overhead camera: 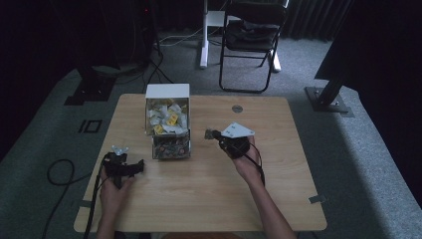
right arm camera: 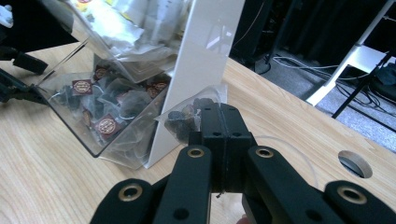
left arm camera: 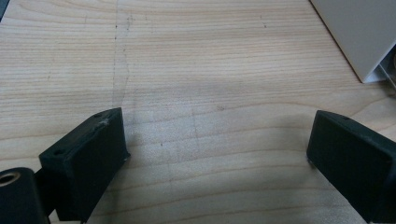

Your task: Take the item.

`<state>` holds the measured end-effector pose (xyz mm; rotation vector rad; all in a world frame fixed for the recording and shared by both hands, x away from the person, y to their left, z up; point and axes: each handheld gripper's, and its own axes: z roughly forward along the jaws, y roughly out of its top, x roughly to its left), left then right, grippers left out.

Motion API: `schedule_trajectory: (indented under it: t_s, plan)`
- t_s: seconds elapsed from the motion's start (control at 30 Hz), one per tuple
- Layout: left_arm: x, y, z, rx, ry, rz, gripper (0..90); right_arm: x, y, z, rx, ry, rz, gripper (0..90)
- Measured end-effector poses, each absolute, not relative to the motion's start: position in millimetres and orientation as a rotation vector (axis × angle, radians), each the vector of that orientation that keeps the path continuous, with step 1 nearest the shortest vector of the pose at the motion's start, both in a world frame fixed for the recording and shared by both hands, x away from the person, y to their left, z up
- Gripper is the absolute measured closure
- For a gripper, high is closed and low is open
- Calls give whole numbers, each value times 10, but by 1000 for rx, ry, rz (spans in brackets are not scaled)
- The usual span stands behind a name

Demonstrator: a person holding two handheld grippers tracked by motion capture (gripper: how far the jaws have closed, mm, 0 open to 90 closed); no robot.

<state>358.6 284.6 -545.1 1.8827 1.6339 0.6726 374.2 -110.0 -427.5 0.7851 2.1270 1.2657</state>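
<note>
My right gripper (right arm camera: 223, 122) pinches tea bag (right arm camera: 187, 120), dispenser's (right arm camera: 205, 56) lower bin (overhead camera: 171, 147) just left of fingers. My left gripper (left arm camera: 219, 154) wide, empty, farther.

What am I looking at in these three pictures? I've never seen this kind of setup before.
A person sits at a wooden table holding a hand-operated two-jaw gripper in each hand. The high view looks down from above; each of the other two comes from a camera riding on one gripper. On the table stands a two-level clear dispenser box with white packets above and dark tea bags below. The left gripper rests low over bare wood, jaws wide apart and holding nothing. The right gripper, beside the box, is shut on a clear tea bag of dark leaves.
</note>
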Motion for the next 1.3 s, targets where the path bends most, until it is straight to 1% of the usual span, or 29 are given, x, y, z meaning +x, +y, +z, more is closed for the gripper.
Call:
schedule_trajectory:
  t_s: [1.3]
  plan:
    - [3586, 2844, -5453, 1878, 1634, 674, 56, 4041, -1278, -4288, 905, 2080, 1232, 900]
